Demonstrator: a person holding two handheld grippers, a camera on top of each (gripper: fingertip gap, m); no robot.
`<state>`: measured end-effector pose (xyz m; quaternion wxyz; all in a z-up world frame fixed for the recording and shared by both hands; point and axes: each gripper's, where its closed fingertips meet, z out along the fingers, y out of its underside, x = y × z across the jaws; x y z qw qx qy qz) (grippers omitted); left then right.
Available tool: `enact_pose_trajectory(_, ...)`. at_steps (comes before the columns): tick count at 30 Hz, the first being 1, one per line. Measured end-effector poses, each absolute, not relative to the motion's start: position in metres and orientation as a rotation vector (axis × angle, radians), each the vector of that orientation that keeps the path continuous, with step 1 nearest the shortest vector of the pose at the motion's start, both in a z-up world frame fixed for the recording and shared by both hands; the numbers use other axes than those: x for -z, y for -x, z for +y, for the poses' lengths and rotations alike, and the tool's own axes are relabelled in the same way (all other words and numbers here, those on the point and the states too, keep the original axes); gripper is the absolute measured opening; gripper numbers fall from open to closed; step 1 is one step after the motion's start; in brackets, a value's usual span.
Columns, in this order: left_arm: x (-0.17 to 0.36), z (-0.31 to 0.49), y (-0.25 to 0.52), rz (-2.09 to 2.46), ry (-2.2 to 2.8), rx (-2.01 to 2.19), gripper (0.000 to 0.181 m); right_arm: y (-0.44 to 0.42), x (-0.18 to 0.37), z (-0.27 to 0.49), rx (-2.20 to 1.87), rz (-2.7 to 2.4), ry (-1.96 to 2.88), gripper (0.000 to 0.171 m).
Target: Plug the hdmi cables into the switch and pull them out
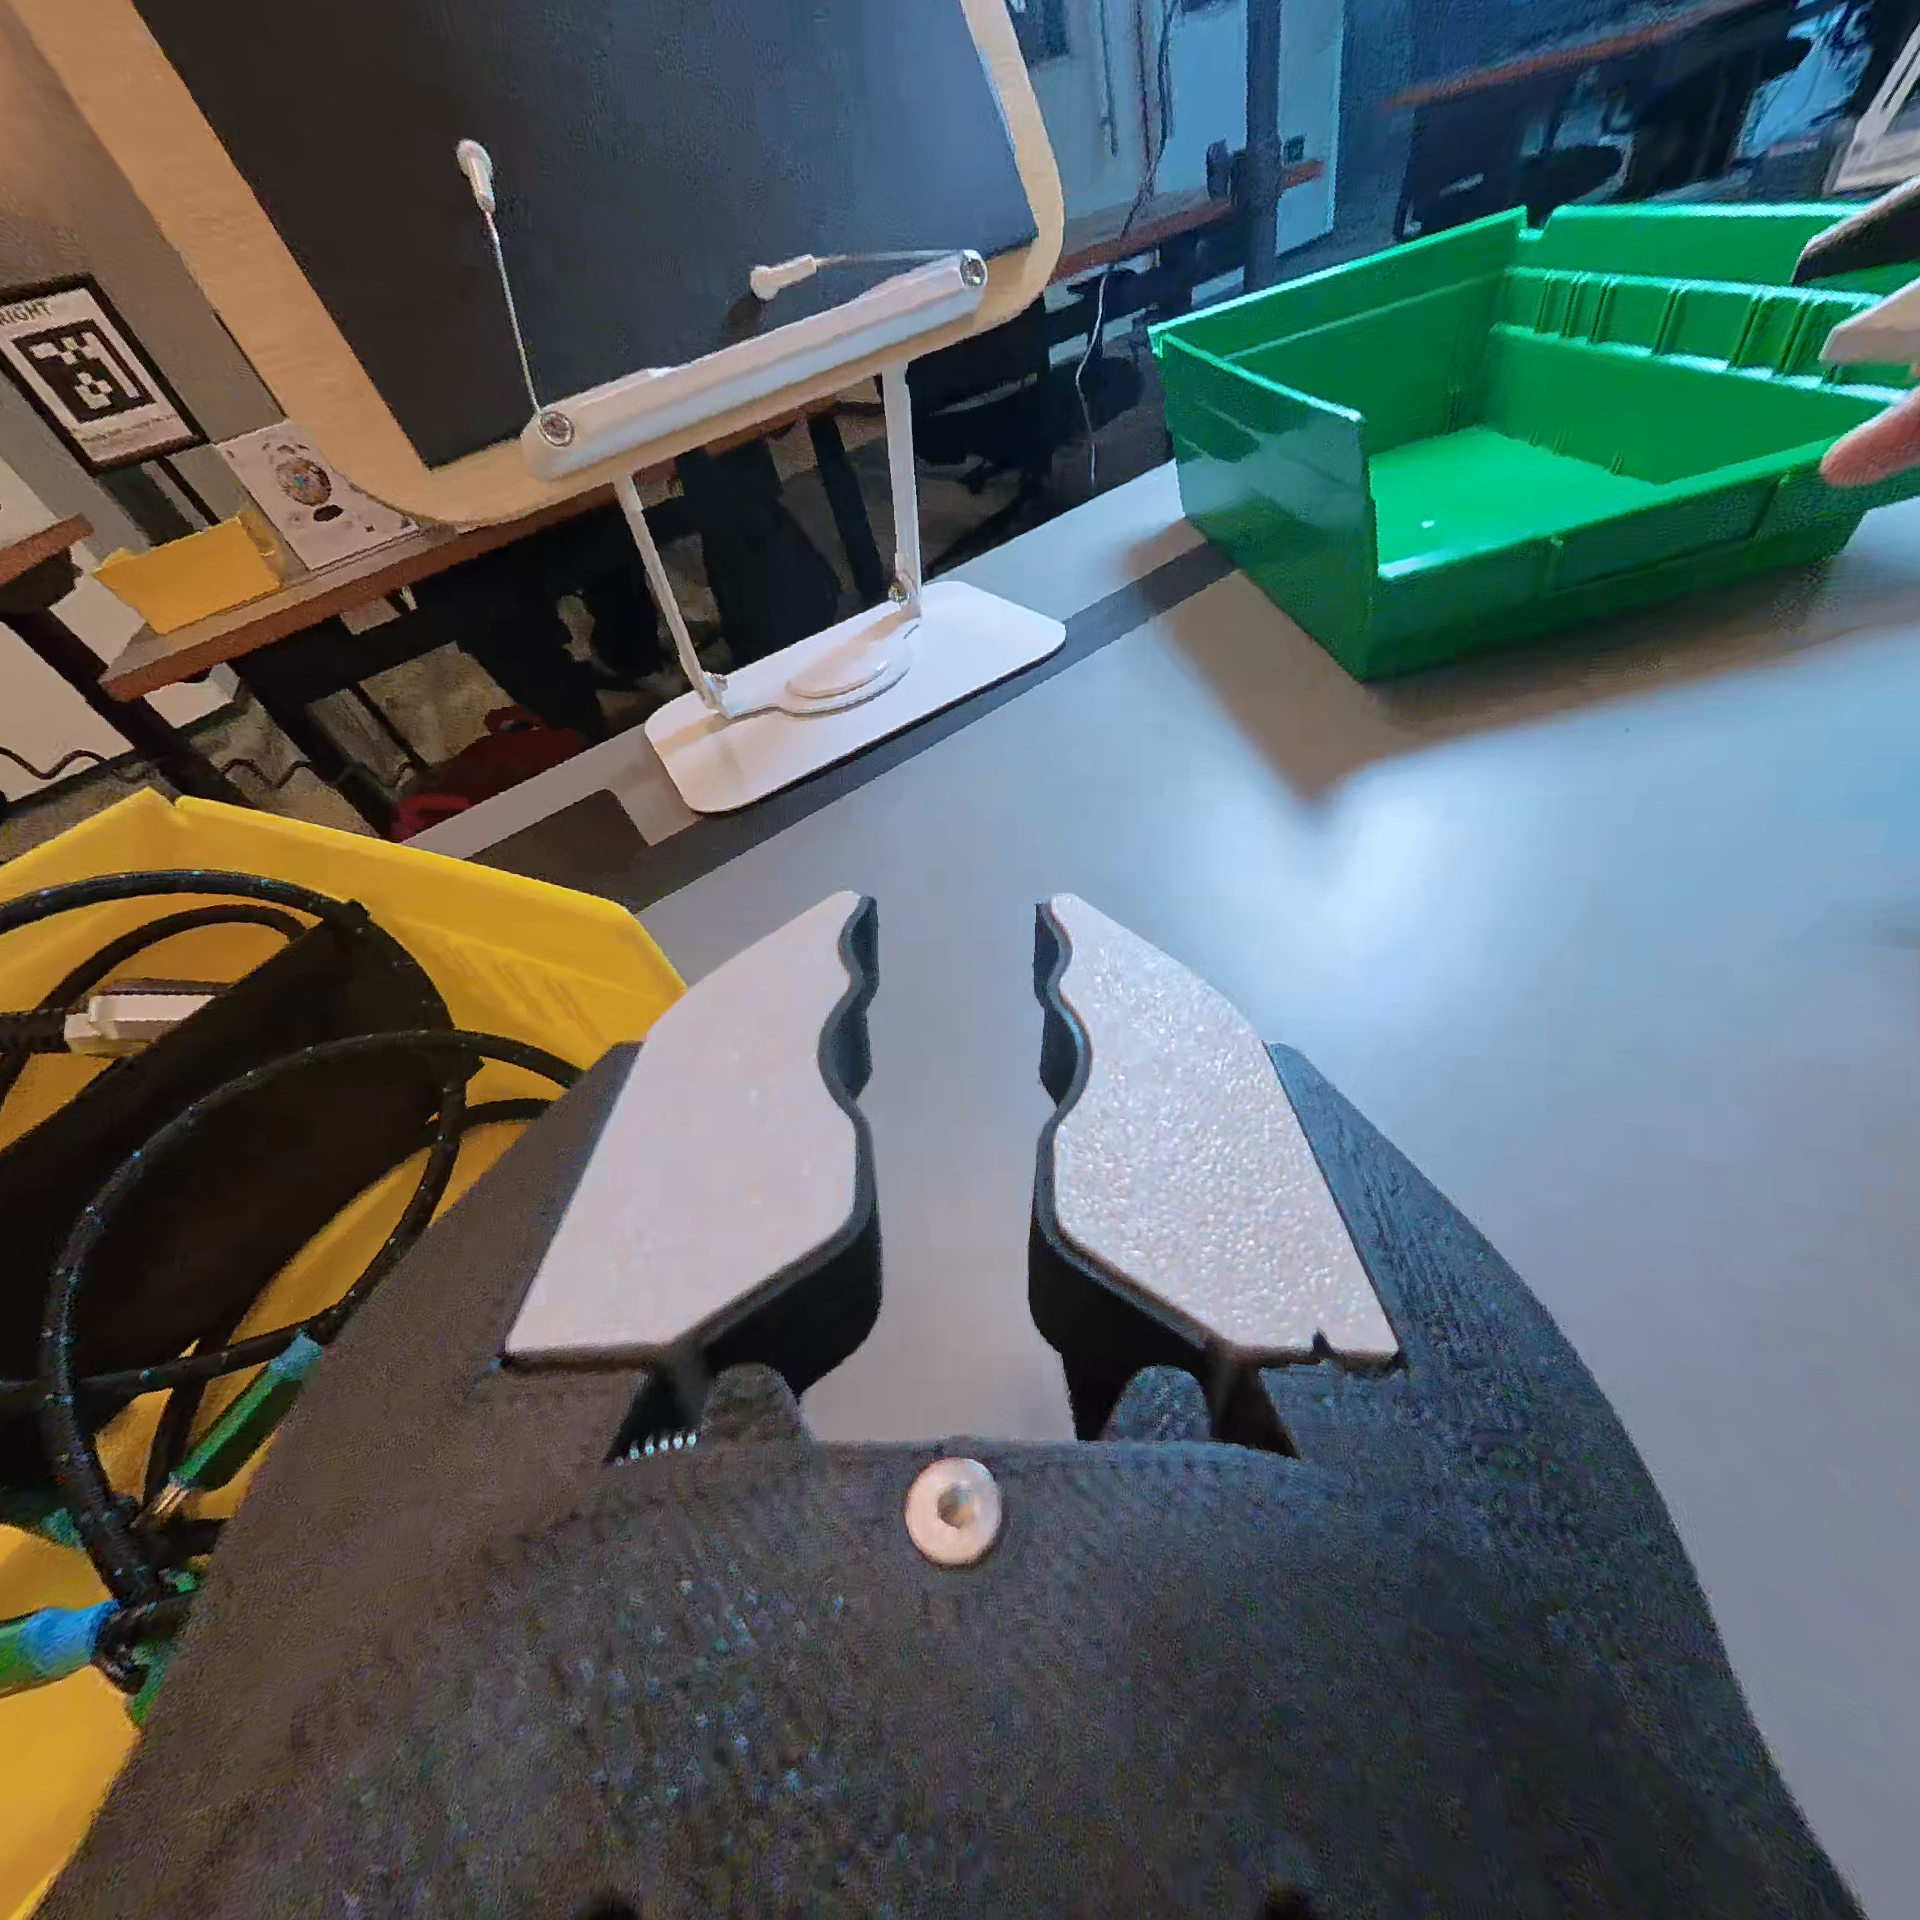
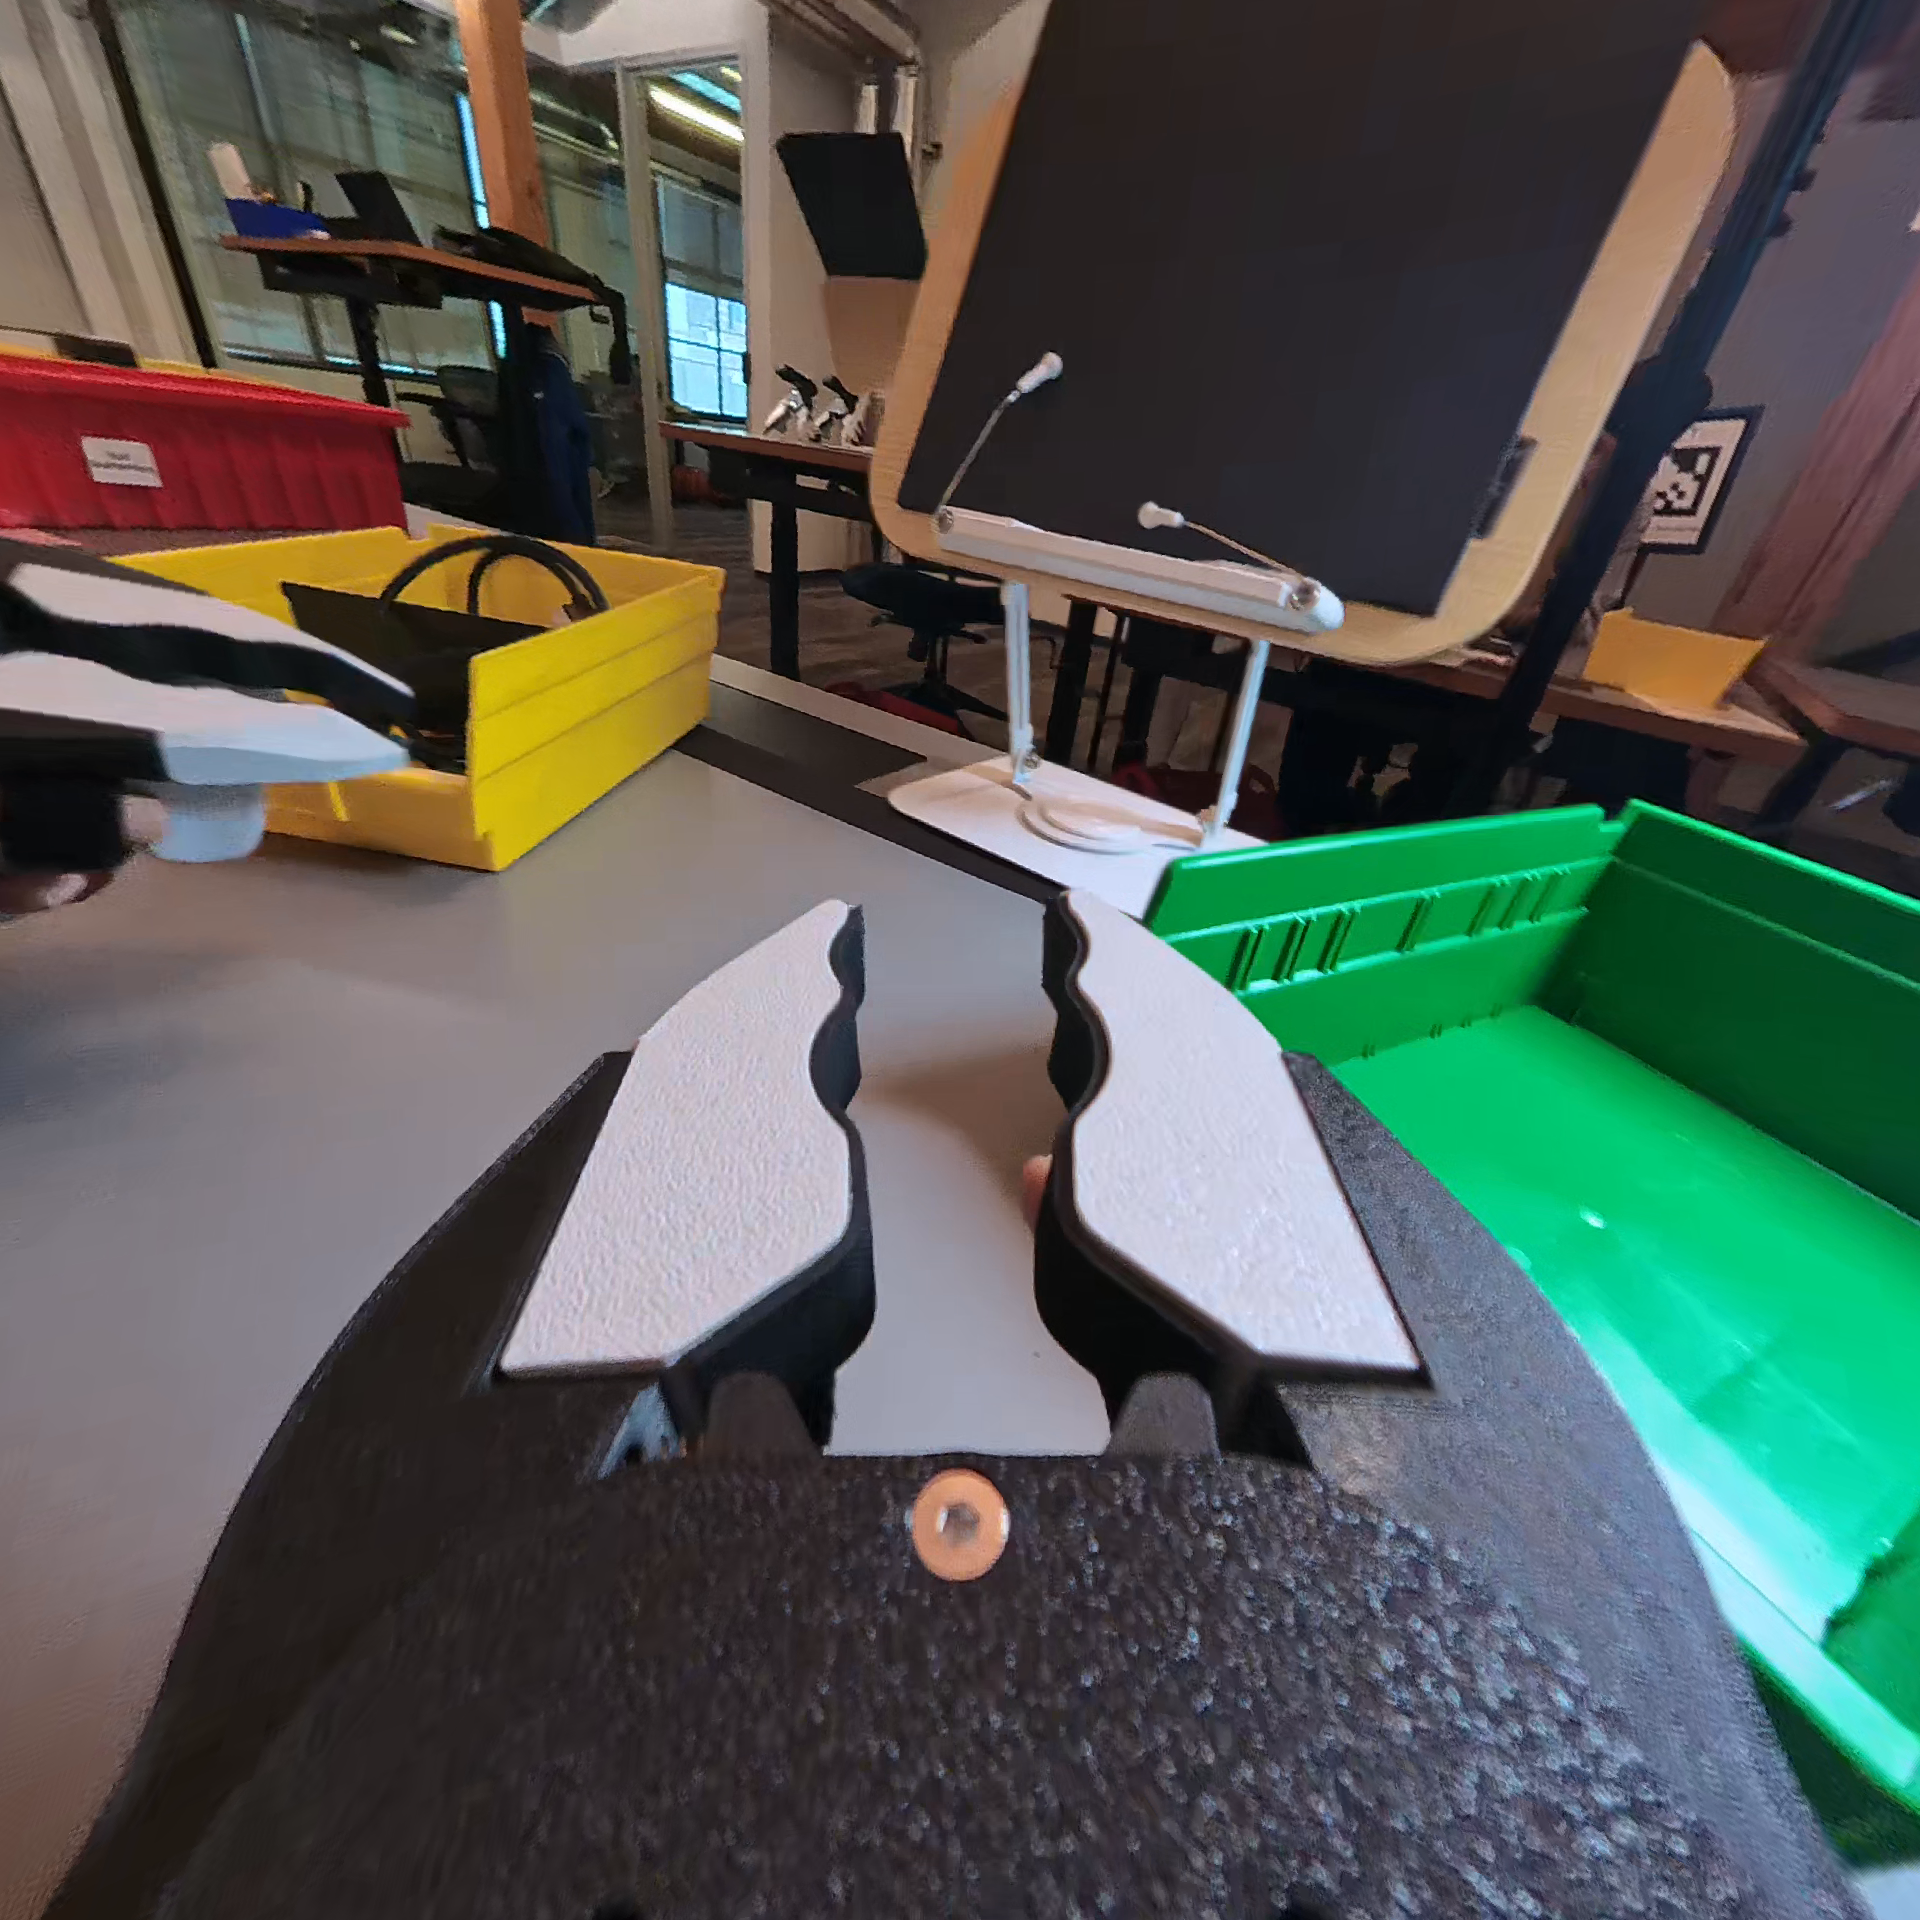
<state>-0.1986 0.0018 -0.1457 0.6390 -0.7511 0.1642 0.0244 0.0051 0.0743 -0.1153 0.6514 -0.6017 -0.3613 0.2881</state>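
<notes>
Both tongs hung over the bare grey bench (image 1: 1351, 987), empty: the left gripper (image 1: 956, 914) and right gripper (image 2: 951, 920) each stood partly open. The black hdmi cables (image 1: 260, 1091) lay coiled in the yellow bin (image 1: 499, 914) at the bench's left edge, the green bin (image 2: 1558, 1195) at its right.

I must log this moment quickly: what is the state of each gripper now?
Left gripper: open, holding nothing, over the grey table.
Right gripper: open, holding nothing, beside the green bin.

Cables (image 1: 208, 1091) in left bin (image 1: 499, 935); stand (image 1: 852, 686) between bins.
</notes>
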Motion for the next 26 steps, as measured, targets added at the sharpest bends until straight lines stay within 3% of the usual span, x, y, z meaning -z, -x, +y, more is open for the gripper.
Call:
enact_pose_trajectory(5,0.154,0.027,0.177,0.438,1.78,-0.153,0.02,0.03,0.078,0.03,-0.747,-0.913,1.203,0.026)
enact_pose_trajectory(12,0.124,0.085,0.162,0.43,1.804,-0.225,0.009,0.097,0.023,-0.038,-0.864,-1.153,1.039,0.013)
enact_pose_trajectory(14,0.128,0.095,0.162,0.401,1.799,-0.268,0.007,0.115,0.031,-0.051,-0.888,-1.21,1.077,0.001)
enact_pose_trajectory(26,0.192,0.103,0.193,0.626,1.889,-0.759,0.0,0.15,0.117,-0.063,-0.808,-1.382,1.237,0.0)
